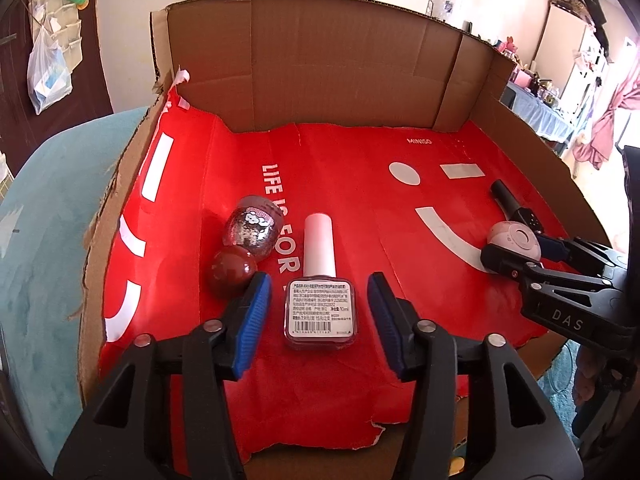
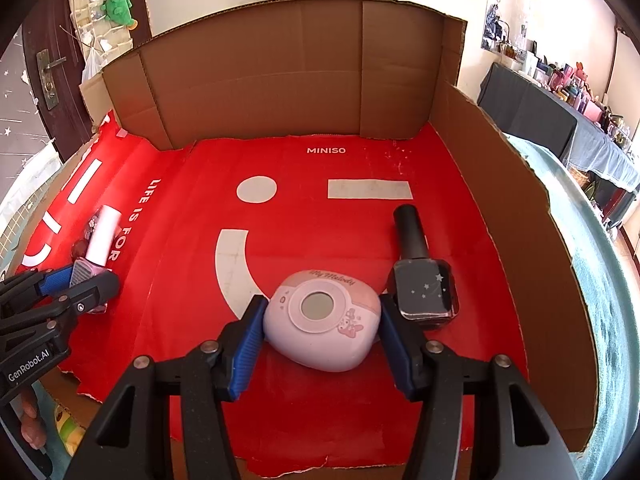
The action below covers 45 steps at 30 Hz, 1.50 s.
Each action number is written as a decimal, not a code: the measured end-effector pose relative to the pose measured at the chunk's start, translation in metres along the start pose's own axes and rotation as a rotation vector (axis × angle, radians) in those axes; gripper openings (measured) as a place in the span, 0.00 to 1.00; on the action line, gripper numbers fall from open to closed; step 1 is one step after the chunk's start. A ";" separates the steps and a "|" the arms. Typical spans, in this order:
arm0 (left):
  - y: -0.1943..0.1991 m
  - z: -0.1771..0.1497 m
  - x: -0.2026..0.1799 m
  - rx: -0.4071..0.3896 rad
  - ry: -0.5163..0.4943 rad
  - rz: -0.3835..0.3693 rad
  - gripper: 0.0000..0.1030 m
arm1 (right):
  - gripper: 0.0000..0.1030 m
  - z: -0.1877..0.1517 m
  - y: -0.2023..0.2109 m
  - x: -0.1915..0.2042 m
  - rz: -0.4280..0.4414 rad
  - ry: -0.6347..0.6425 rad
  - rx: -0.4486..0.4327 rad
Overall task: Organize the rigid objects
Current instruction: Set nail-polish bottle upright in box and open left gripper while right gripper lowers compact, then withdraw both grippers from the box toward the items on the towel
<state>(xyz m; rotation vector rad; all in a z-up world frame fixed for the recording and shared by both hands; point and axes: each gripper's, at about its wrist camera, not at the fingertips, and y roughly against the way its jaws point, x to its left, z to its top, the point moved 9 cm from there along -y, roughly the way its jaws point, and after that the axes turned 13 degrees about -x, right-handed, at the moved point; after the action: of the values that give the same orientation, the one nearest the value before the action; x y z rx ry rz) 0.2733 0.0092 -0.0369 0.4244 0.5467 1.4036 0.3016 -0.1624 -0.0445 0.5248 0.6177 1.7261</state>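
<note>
A nail polish bottle (image 1: 320, 308) with a white cap lies label up on the red paper liner (image 1: 340, 168). My left gripper (image 1: 320, 284) is open, with a blue pad on each side of the bottle and a gap at both. Just left of it lies a glittery bottle (image 1: 252, 232) with a round dark red cap. My right gripper (image 2: 320, 312) is shut on a pink rounded My Melody case (image 2: 320, 320), both pads against its sides. A dark polish bottle (image 2: 420, 276) with a black cap lies right beside the case. The left gripper (image 2: 86, 280) shows at the left edge of the right wrist view.
Everything sits in a cut-down cardboard box (image 2: 280, 60) with a tall back wall and a right side wall (image 2: 500, 200). The red liner has torn front edges. Teal fabric (image 1: 48, 240) surrounds the box. A person's fingers (image 2: 32, 424) hold the left tool.
</note>
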 end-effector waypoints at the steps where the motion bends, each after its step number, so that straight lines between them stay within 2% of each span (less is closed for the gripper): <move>1: 0.002 0.001 0.000 -0.007 -0.003 0.002 0.57 | 0.56 0.000 0.001 0.000 0.003 -0.003 0.000; 3: 0.005 0.004 0.000 -0.023 -0.015 0.019 0.63 | 0.56 -0.001 0.003 -0.001 0.008 -0.011 0.000; 9: 0.018 0.008 -0.003 -0.049 -0.023 0.029 0.68 | 0.57 0.000 0.016 0.002 0.027 -0.020 -0.027; 13: 0.029 0.011 -0.008 -0.069 -0.028 0.025 0.72 | 0.61 0.005 0.032 0.003 0.037 -0.023 -0.064; 16: 0.039 0.014 -0.009 -0.091 -0.040 0.040 0.81 | 0.67 0.009 0.044 0.004 0.040 -0.017 -0.093; 23: 0.057 0.014 -0.008 -0.110 -0.015 0.040 0.84 | 0.70 0.008 0.065 0.005 0.071 -0.030 -0.124; 25: 0.062 0.013 -0.008 -0.116 -0.019 0.048 0.89 | 0.74 0.008 0.070 0.007 0.079 -0.030 -0.134; 36: 0.085 0.008 -0.014 -0.154 -0.049 0.047 0.97 | 1.00 0.008 0.099 0.019 0.151 -0.044 -0.195; 38: 0.090 0.008 -0.015 -0.167 -0.046 0.043 1.00 | 1.00 0.008 0.103 0.020 0.161 -0.052 -0.206; 45: 0.102 0.009 -0.016 -0.196 -0.031 0.033 1.00 | 1.00 0.010 0.120 0.022 0.181 -0.052 -0.266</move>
<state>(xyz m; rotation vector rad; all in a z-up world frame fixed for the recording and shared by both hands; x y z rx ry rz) 0.1953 0.0071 0.0317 0.2985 0.3742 1.4645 0.2145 -0.1623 0.0421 0.4457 0.3029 1.9232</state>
